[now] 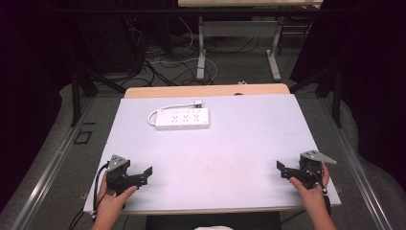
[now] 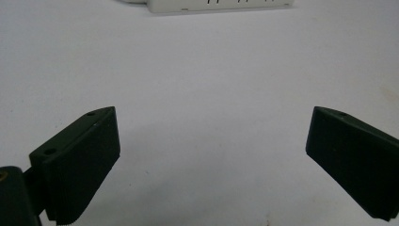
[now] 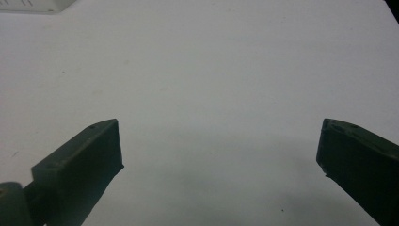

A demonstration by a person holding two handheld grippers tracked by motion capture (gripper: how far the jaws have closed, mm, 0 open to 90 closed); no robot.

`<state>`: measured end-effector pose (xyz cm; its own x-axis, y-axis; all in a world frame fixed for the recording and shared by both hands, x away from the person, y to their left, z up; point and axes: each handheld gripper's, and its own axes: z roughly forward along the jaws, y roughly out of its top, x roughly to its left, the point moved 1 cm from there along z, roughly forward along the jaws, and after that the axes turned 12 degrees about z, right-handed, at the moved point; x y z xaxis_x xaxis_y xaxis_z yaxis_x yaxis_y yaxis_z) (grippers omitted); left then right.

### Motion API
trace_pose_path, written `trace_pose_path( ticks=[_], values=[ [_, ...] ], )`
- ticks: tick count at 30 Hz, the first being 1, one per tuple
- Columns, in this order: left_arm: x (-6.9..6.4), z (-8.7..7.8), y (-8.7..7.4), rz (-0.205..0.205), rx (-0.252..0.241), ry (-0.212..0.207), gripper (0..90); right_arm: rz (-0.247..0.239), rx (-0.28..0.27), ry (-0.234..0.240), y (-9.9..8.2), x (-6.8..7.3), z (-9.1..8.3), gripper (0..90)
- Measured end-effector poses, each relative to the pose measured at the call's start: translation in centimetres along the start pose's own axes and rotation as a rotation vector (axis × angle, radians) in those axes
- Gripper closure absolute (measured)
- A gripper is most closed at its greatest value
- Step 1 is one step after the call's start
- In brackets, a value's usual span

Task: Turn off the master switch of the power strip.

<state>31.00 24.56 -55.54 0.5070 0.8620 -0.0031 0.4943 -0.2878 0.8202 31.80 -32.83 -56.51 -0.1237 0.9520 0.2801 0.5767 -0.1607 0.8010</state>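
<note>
Your left black two-jaw gripper [image 1: 143, 175] sits at the near left corner of the white table top [image 1: 239, 143], jaws spread wide, nothing between them; bare surface shows in the gap in the left gripper view [image 2: 211, 155]. Your right black two-jaw gripper [image 1: 283, 170] mirrors it at the near right corner, jaws likewise parted and empty [image 3: 219, 165]. Both point inward and forward. White rectangular plastic power strip [image 1: 182, 118] lies flat toward the far left-centre of the top, well apart from both grippers. Its white cord [image 1: 155, 114] loops at the left end; the plug seems to rest just behind the strip, too small to tell for sure.
</note>
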Motion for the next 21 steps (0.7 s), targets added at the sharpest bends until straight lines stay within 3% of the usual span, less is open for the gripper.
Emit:
trace_pose_path(
  ticks=[4, 8, 16, 21],
  values=[
    [0.1, 0.2, 0.0, 0.005, 0.001, -0.002, 3.6, -0.009, -0.02, -0.012, 0.3, -0.3, -0.2, 0.0],
    [0.0, 0.0, -0.1, 0.006, 0.002, 0.002, 3.6, 0.017, -0.014, -0.018, 0.5, -0.3, -0.2, 0.0],
    [0.0, -0.4, -0.3, 0.003, -0.003, 0.014, 3.6, -0.038, -0.001, 0.01, 0.6, 0.2, 0.6, 0.0],
    [-0.1, -0.7, -0.5, 0.007, 0.001, 0.026, 3.6, -0.049, 0.021, 0.022, 0.5, 0.5, 0.8, 0.0]
  ],
)
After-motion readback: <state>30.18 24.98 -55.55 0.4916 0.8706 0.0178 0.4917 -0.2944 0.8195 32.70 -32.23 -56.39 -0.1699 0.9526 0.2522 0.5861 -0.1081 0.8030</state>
